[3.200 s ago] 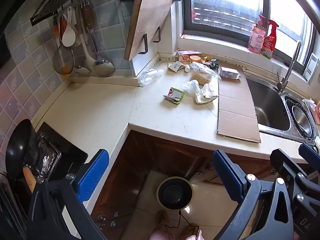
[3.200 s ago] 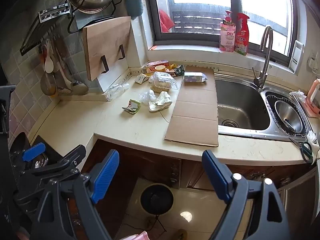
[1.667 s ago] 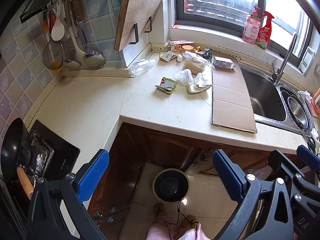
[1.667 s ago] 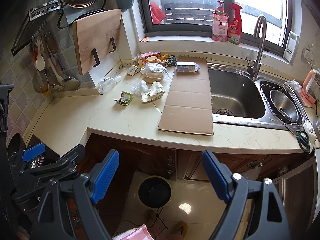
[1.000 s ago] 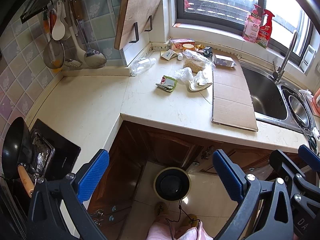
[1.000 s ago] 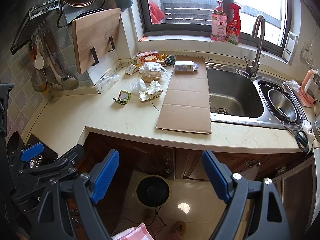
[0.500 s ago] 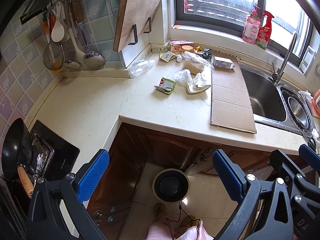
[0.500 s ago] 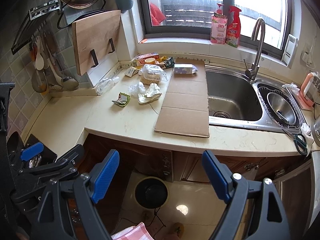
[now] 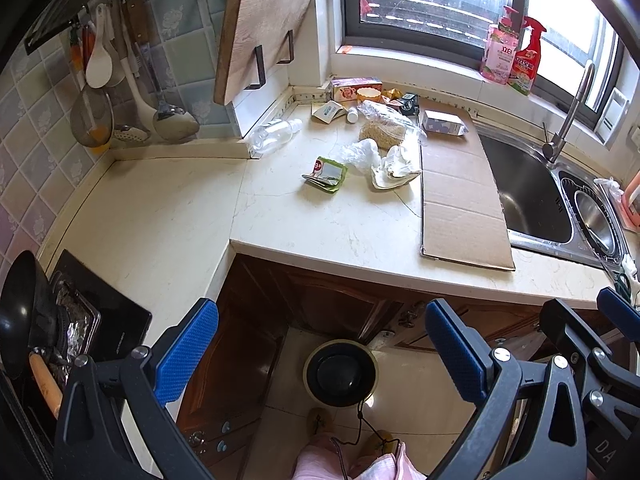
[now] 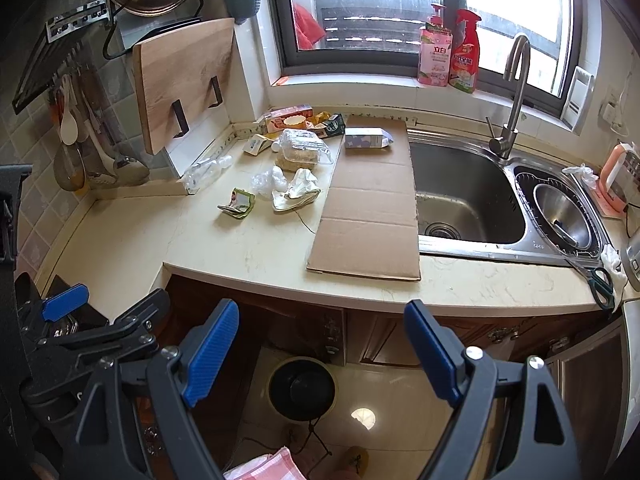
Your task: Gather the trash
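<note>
The right tool is hanging with its jaws wide apart and nothing between them, above a round black bin on the floor. On the table, crumpled wrappers are lying just left of a flat cardboard sheet, which is bordering the sink.

A flattened cardboard sheet lies on the countertop, its right edge along the sink. A small carton rests on its far end. Left of the sheet sit a crumpled wrapper, a plastic bag and a flattened pouch. Behind them is a clear food container; a plastic bottle lies by the wall below the leaning cutting board. A trash bin stands on the floor before the cabinets.
</note>
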